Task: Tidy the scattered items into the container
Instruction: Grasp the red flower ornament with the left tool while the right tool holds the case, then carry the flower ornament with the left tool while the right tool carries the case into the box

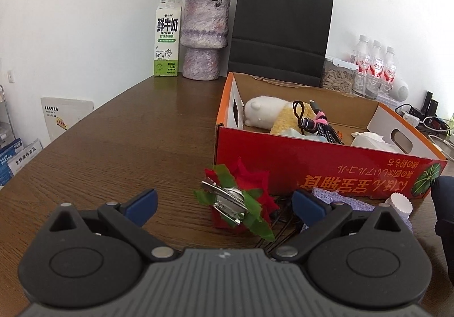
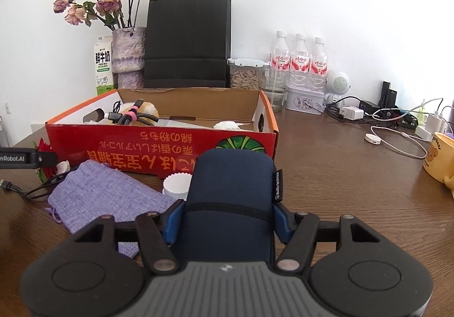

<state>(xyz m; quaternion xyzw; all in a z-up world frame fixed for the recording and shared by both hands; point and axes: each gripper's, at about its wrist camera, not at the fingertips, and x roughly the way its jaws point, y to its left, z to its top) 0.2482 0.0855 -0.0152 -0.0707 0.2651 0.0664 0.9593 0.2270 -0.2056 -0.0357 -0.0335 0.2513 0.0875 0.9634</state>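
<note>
A red cardboard box lies on the wooden table and holds a white plush toy, bundled cables and tissue. In front of it a red fabric rose with a metal clip lies between the fingers of my left gripper, which is open and not touching it. Beside the rose are a purple knit pouch, a white ribbed cap and a black cable. My right gripper is shut on a navy blue soft case, near the box's front wall.
At the back stand a milk carton, a vase of dried roses, a black paper bag, water bottles and a jar of seeds. Chargers and cables and a yellow mug sit at the right.
</note>
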